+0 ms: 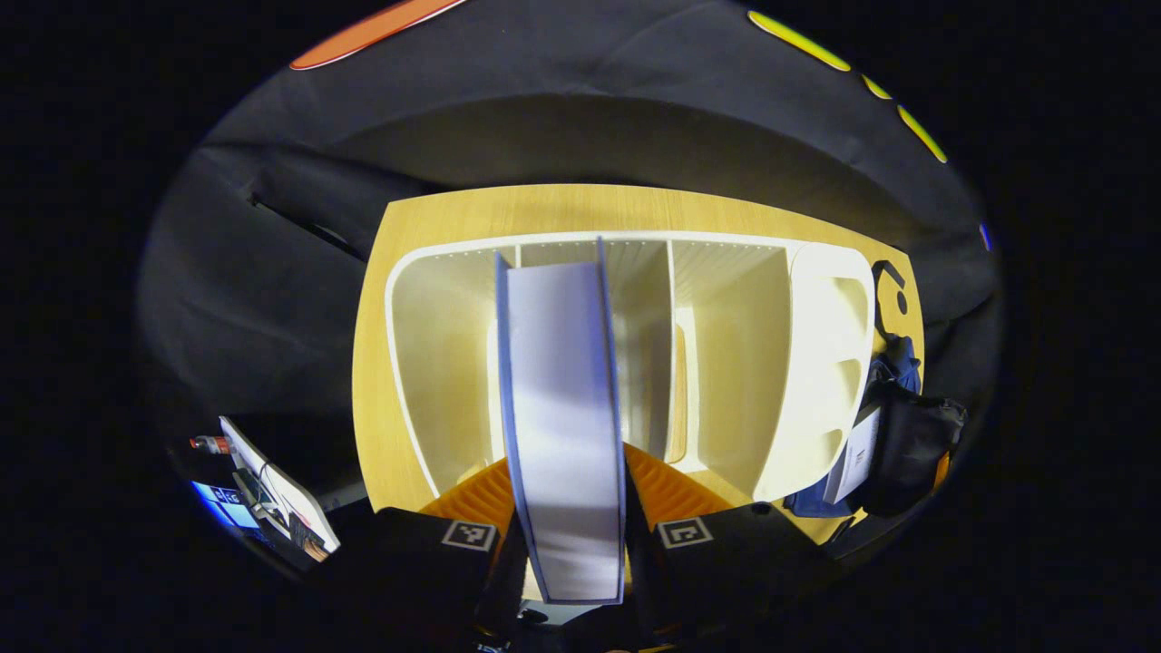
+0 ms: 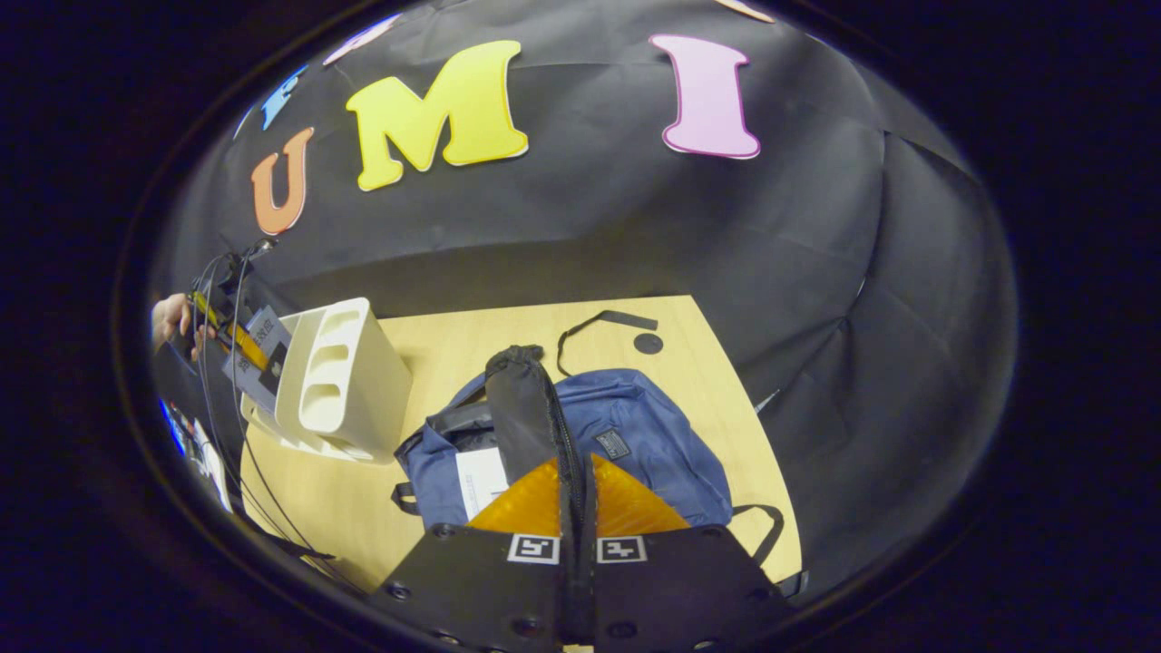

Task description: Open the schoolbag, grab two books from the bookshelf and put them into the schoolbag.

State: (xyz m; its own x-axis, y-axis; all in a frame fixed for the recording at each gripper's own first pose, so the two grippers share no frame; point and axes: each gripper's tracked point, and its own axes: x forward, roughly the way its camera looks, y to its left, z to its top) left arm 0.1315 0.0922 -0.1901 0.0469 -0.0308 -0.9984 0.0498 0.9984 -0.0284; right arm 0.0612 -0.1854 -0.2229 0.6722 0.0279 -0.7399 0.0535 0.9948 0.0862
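Observation:
A blue-covered book [image 1: 562, 408] with pale page edges stands upright between the fingers of my left gripper [image 1: 573, 494], which is shut on it just in front of the white bookshelf [image 1: 726, 363]. The shelf's compartments behind it look bare. The blue schoolbag [image 2: 635, 435] lies on the wooden table [image 2: 453, 345], its mouth held up. My right gripper [image 2: 579, 485] is shut on the bag's black zipper flap [image 2: 521, 408]. A white book [image 2: 481, 481] sits inside the opening. In the left gripper view the schoolbag [image 1: 907, 435] is right of the shelf.
The bookshelf [image 2: 336, 381] stands left of the bag, with a hand [image 2: 172, 319] and cables behind it. A black strap [image 2: 599, 322] and a small black disc [image 2: 648, 343] lie on the table beyond the bag. A screen [image 1: 272, 490] sits off the table's left edge.

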